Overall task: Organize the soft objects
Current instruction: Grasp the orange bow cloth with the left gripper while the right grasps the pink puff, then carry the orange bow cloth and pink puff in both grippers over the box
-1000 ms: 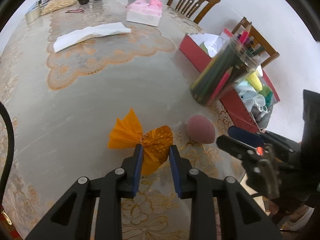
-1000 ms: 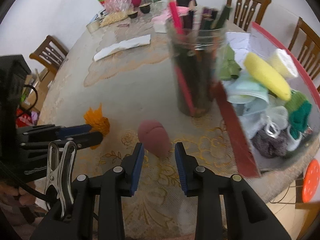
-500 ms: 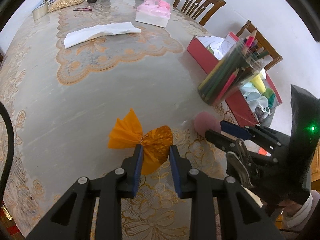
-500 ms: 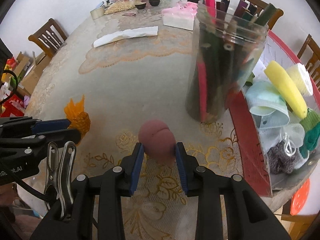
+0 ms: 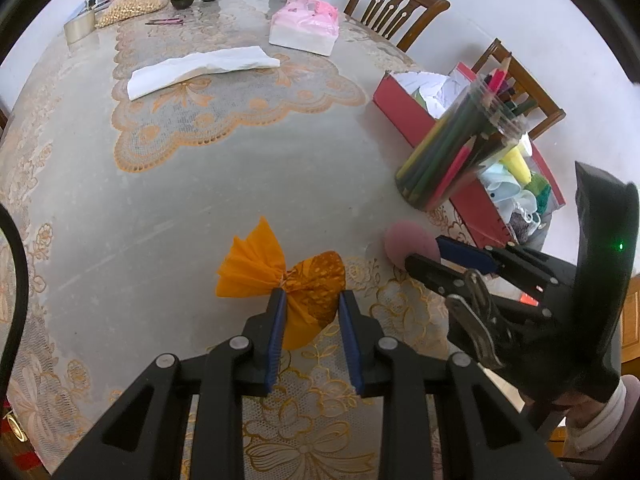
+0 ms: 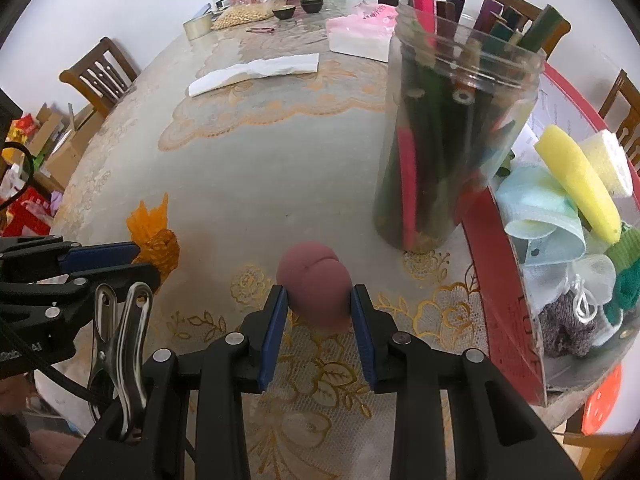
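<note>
Here we hold two things at once on the lace-covered tabletop (image 5: 248, 184). Our left gripper (image 5: 312, 312) has its jaws narrowed onto the orange wrapped bundle (image 5: 308, 288), the blue pads pressing its gold-patterned body on either side while the pleated orange tail fans out to the left, lying on the cloth. From the right wrist view the same bundle (image 6: 158, 236) shows just beyond the left gripper's fingers (image 6: 100, 254).

Our right gripper (image 6: 318, 312) has its jaws partly closed around the pink makeup sponge (image 6: 316, 284), an egg-shaped piece with a crease across its top; both blue pads touch its sides. The sponge rests low against the tabletop, though we cannot tell whether it is touching or lifted just clear. In the left wrist view the sponge (image 5: 408, 240) peeks out between the right gripper's fingers (image 5: 464, 256), just to the right of the bundle.

Beyond the sponge stands a clear plastic jar of coloured pencils (image 6: 452, 140), upright and just beside the red box (image 6: 500, 280). The box sits at the tabletop's right edge and holds other soft things: a yellow sponge (image 6: 580, 184), a pale blue face mask (image 6: 536, 216), green knitted fabric (image 6: 624, 280) and a grey mesh scrubber (image 6: 568, 328).

Farther back lie a folded white cloth (image 5: 200, 68) and a pink-topped tissue pack (image 5: 304, 28).
</note>
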{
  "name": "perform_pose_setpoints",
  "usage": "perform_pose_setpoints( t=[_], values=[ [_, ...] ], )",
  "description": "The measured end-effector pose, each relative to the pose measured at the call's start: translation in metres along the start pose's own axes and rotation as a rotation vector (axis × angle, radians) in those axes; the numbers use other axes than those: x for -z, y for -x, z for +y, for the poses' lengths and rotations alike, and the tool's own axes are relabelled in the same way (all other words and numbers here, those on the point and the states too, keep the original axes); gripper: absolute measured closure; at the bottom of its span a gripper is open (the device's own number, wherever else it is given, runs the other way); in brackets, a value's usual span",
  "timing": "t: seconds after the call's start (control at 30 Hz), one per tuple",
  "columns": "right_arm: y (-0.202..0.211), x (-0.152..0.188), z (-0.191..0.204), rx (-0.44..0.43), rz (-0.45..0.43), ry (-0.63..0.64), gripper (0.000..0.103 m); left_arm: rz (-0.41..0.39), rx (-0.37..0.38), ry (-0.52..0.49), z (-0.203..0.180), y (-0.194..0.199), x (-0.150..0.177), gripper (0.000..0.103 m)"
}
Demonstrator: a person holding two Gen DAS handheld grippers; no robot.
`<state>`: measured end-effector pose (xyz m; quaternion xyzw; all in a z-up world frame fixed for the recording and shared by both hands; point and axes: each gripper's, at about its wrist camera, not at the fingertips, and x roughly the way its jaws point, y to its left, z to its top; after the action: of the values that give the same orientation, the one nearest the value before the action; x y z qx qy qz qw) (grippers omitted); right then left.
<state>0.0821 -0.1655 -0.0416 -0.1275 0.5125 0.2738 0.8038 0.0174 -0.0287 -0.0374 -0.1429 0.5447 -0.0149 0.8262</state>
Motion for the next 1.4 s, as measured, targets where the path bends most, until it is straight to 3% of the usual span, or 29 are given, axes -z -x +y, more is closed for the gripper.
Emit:
perform_pose_setpoints(
  t=[0.4, 0.83, 1.4],
  values=[
    [0.005, 0.007, -0.002, -0.021, -0.023, -0.014, 0.076, -0.009, -0.002, -0.01, -0.002, 0.004, 0.0, 0.076],
    [0.039, 0.017, -0.009, -0.047, -0.072, -0.075, 0.076, -0.022, 0.005, -0.038, -0.008, 0.009, -0.004, 0.076],
    [0.09, 0.041, -0.044, 0.005, -0.133, -0.165, 0.076, -0.014, 0.075, -0.172, -0.062, 0.013, -0.008, 0.076]
  ],
)
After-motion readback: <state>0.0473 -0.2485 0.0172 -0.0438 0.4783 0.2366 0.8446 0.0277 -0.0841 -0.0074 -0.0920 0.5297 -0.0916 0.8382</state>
